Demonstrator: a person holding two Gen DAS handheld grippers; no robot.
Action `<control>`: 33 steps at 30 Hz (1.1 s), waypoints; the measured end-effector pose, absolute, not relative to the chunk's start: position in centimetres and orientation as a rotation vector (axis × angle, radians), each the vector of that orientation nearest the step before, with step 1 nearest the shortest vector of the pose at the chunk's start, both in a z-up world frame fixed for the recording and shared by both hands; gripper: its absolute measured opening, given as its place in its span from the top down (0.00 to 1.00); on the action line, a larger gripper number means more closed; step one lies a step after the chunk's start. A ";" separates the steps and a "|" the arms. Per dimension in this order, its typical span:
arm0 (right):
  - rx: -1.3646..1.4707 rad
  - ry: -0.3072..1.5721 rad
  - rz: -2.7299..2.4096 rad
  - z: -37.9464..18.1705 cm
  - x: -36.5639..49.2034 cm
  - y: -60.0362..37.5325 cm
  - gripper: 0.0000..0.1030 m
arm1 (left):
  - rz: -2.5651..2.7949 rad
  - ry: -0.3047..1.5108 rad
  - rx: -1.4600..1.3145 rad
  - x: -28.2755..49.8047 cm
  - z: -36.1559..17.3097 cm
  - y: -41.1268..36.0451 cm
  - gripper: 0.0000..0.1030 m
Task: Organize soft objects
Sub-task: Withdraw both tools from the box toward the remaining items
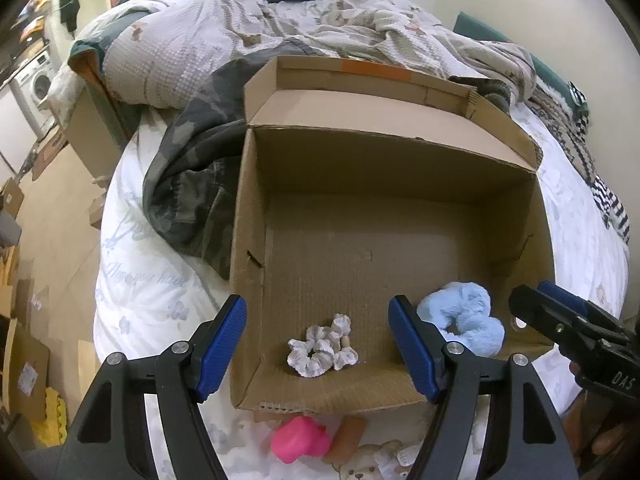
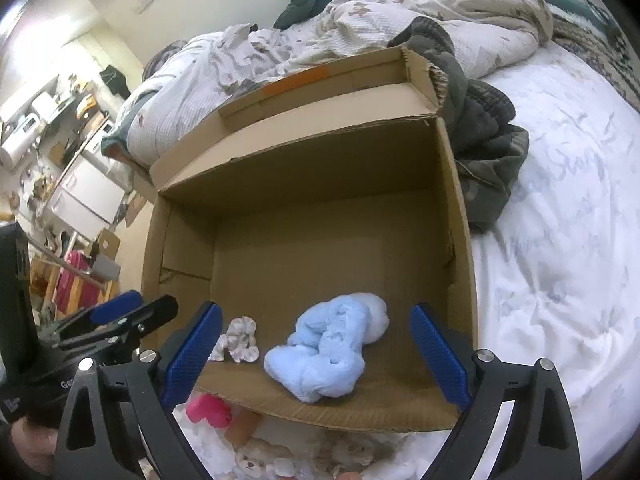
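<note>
An open cardboard box (image 1: 400,168) (image 2: 304,168) lies on the bed. Inside, near its front edge, lie a grey-white scrunchie (image 1: 324,346) (image 2: 240,338) and a fluffy light-blue soft item (image 1: 466,320) (image 2: 328,352). My left gripper (image 1: 318,344) is open and empty, its fingers standing on either side of the scrunchie above the box front. My right gripper (image 2: 316,356) is open and empty, spread around the blue item; it also shows in the left wrist view (image 1: 560,320). A pink soft toy (image 1: 300,438) (image 2: 210,408) lies on the bed in front of the box.
A small teddy bear (image 1: 360,466) (image 2: 256,460) and a brown block (image 1: 346,438) (image 2: 242,428) lie by the pink toy. A dark camouflage garment (image 1: 192,176) (image 2: 484,152) and crumpled bedding (image 1: 280,20) lie beside and behind the box. The floor with cardboard boxes (image 1: 24,364) is at the left.
</note>
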State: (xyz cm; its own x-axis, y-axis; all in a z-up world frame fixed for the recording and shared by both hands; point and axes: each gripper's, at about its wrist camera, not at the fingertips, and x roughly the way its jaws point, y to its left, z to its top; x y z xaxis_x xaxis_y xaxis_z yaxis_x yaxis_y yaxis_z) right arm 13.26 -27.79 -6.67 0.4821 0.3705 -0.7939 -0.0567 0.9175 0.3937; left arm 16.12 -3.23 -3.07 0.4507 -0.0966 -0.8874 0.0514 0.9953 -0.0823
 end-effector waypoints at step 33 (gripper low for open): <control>0.331 1.007 0.275 -4.9 7.0 -28.7 0.00 | -0.054 0.983 -0.066 8.6 -0.1 1.6 0.31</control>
State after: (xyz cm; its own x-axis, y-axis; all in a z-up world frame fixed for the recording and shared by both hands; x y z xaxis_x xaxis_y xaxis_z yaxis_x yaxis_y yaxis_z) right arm 7.02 -28.69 -4.87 0.5074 0.3740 -0.7763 -0.0722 0.9162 0.3941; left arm 8.56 1.65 -0.07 0.5533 -0.0758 -0.8295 0.0162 0.9966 -0.0802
